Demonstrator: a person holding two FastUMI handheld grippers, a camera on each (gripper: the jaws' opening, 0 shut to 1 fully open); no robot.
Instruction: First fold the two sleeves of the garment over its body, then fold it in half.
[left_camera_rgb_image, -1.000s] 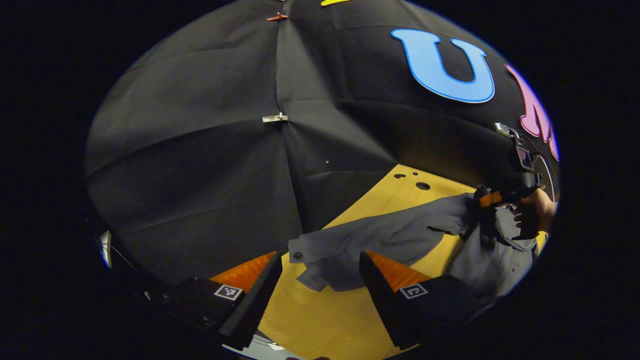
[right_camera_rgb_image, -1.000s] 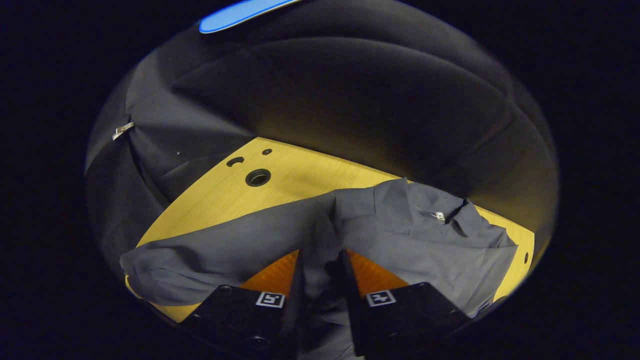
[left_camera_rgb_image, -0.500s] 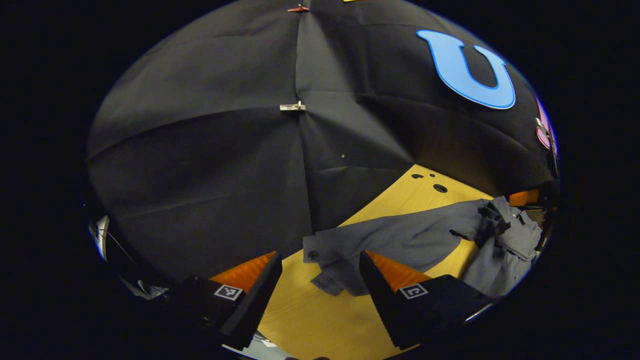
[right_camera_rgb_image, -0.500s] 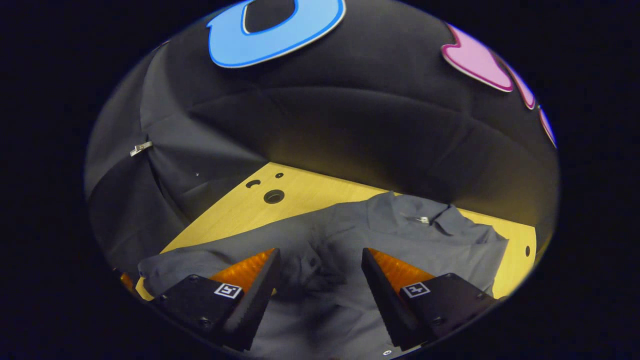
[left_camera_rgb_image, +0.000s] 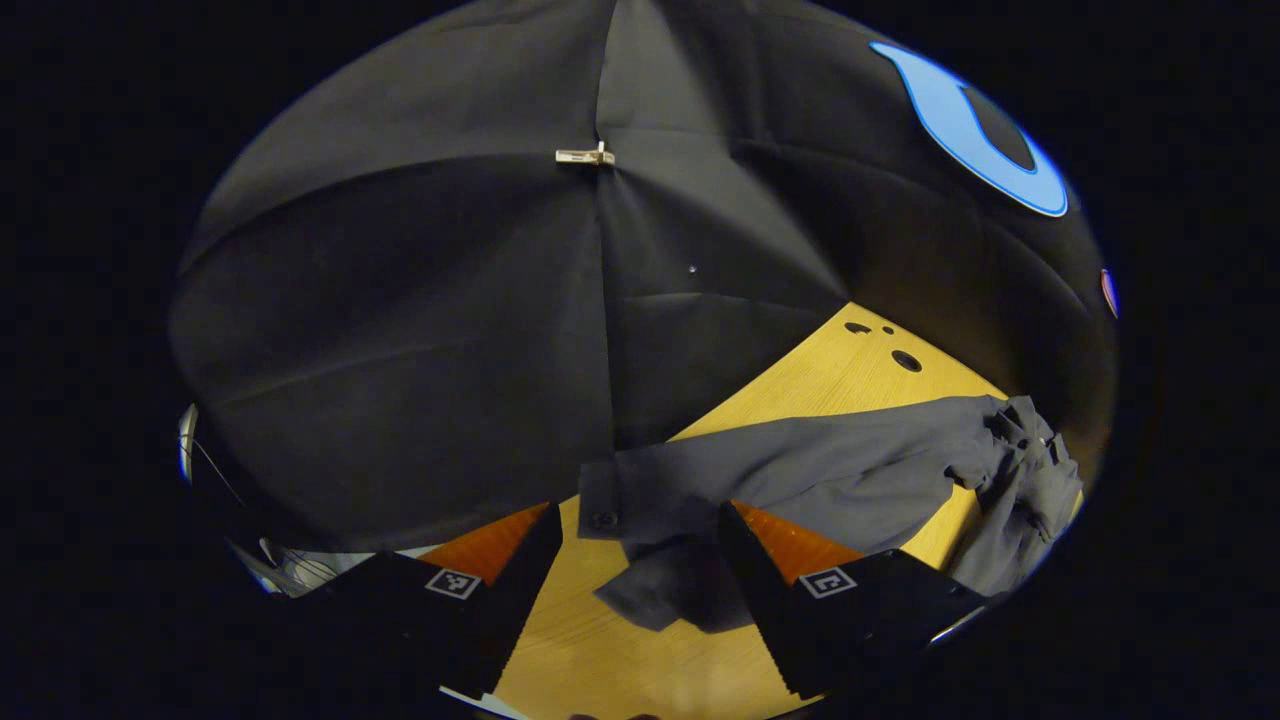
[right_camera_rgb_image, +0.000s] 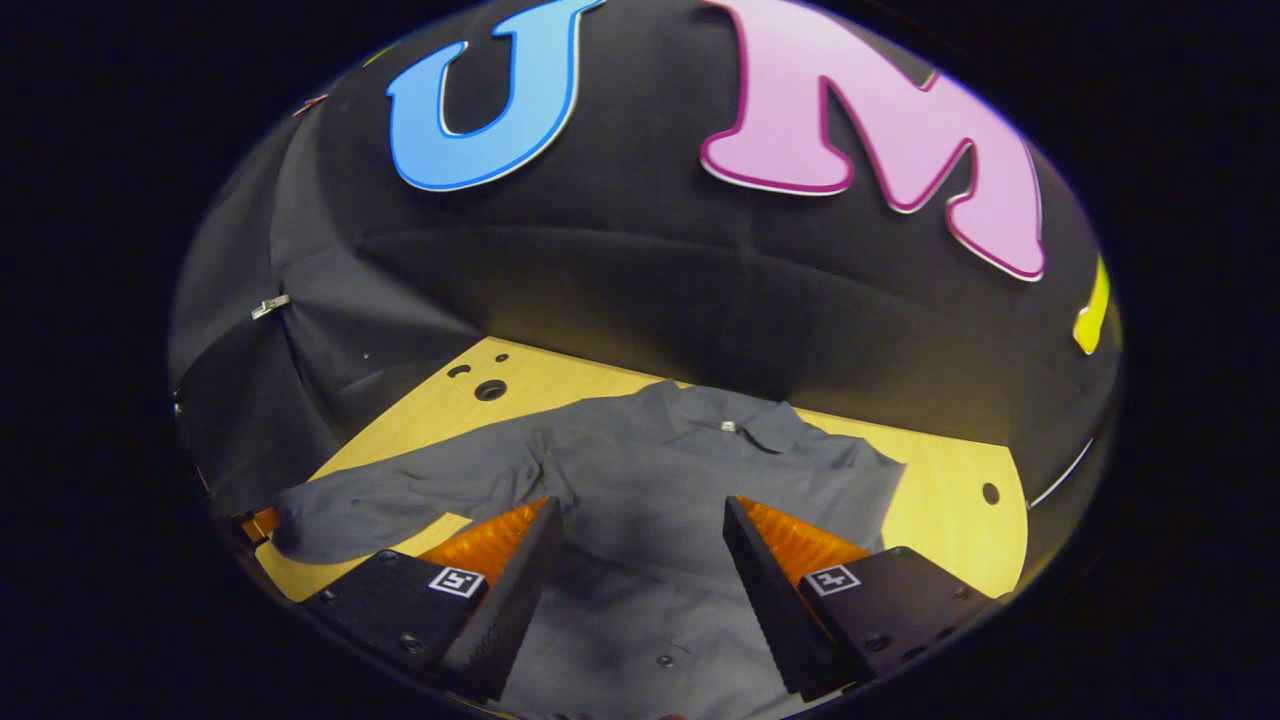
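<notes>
Left gripper view: my left claw (left_camera_rgb_image: 635, 560) hangs wide open and empty over the shirt (left_camera_rgb_image: 800, 480) cuff on the table (left_camera_rgb_image: 640, 660). My right claw (right_camera_rgb_image: 640, 560), open too, hovers above the shirt's body. Next I pinch that cuff.

Garment (right_camera_rgb_image: 640, 490) hem cut off (bottom edge); far sleeve prob. tucked under.

The left gripper view looks low along the table (left_camera_rgb_image: 850, 375) toward the wall; the right gripper view looks down over the garment (right_camera_rgb_image: 640, 480). Both share these.
</notes>
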